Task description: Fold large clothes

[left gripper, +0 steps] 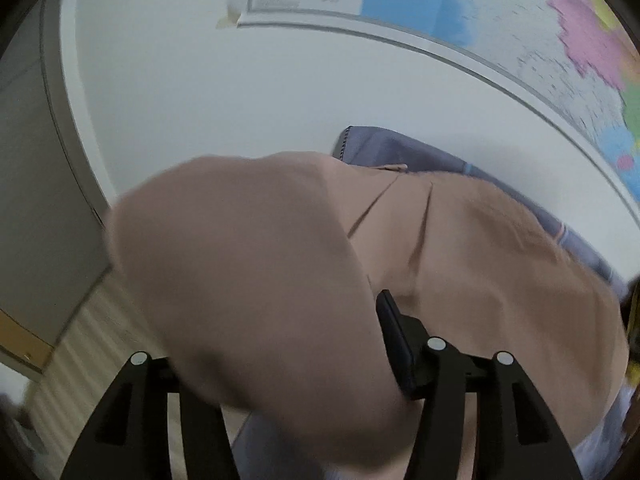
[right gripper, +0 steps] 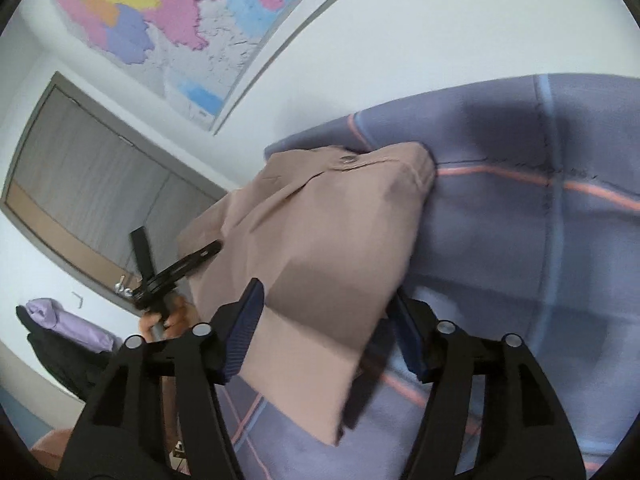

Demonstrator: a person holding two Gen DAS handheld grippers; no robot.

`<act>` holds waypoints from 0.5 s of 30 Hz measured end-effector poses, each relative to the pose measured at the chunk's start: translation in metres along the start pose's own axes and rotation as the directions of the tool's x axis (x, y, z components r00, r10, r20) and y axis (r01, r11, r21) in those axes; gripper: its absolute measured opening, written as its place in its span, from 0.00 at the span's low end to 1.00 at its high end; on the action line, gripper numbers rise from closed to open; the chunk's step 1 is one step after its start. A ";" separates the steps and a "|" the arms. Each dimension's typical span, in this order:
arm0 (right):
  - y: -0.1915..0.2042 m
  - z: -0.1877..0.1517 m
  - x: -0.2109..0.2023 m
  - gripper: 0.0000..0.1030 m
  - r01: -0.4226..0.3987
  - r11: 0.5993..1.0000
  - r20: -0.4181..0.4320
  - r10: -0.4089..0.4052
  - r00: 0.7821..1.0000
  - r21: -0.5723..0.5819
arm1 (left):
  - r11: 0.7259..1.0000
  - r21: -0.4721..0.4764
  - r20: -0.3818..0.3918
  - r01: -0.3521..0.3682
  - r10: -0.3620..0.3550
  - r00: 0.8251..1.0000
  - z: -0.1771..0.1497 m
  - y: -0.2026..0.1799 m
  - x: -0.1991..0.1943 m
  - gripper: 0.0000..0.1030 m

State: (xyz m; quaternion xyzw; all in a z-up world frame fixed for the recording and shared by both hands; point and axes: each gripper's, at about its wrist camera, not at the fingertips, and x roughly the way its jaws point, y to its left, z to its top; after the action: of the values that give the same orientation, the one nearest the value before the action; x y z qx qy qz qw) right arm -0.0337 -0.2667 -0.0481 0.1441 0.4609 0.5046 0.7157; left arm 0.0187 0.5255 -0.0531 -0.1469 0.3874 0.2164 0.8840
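A beige-pink shirt (right gripper: 332, 232) lies folded on a blue-grey checked sheet (right gripper: 520, 200); its collar button shows at the far end. My right gripper (right gripper: 326, 332) is open, its blue-padded fingers either side of the folded shirt's near edge. In the left wrist view the same beige shirt (left gripper: 480, 248) fills the middle, and a fold of it drapes over my left gripper (left gripper: 280, 360). Only the right finger (left gripper: 394, 332) shows; the left finger is hidden under cloth. The left gripper also shows in the right wrist view (right gripper: 160, 276), held in a hand at the shirt's left side.
A coloured wall map (right gripper: 168, 20) hangs on the white wall above the bed. A grey door (right gripper: 88, 184) stands at the left. A lilac garment (right gripper: 68, 320) and a dark garment lie at the lower left. Wood floor (left gripper: 80, 340) shows in the left wrist view.
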 end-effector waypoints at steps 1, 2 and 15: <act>0.000 0.002 0.004 0.46 0.018 1.000 -0.013 -0.018 1.000 -0.013 | 1.000 0.021 0.011 -0.011 0.011 1.000 -0.001 -0.002 -0.004 0.53; -0.001 0.003 0.013 0.36 0.034 0.999 -0.019 -0.034 0.999 -0.025 | 0.999 0.045 0.017 -0.026 0.025 1.000 -0.003 -0.005 -0.012 0.53; -0.020 0.013 0.020 0.09 0.132 0.991 -0.026 -0.133 0.991 -0.016 | 0.972 -0.017 0.031 -0.235 0.235 0.971 -0.001 0.023 -0.028 0.69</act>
State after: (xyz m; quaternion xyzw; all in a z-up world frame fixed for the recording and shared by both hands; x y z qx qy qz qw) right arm -0.0104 -0.2549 -0.0651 0.1010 0.4755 0.4612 0.7423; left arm -0.0104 0.5377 -0.0355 -0.1021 0.3861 0.3244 0.8575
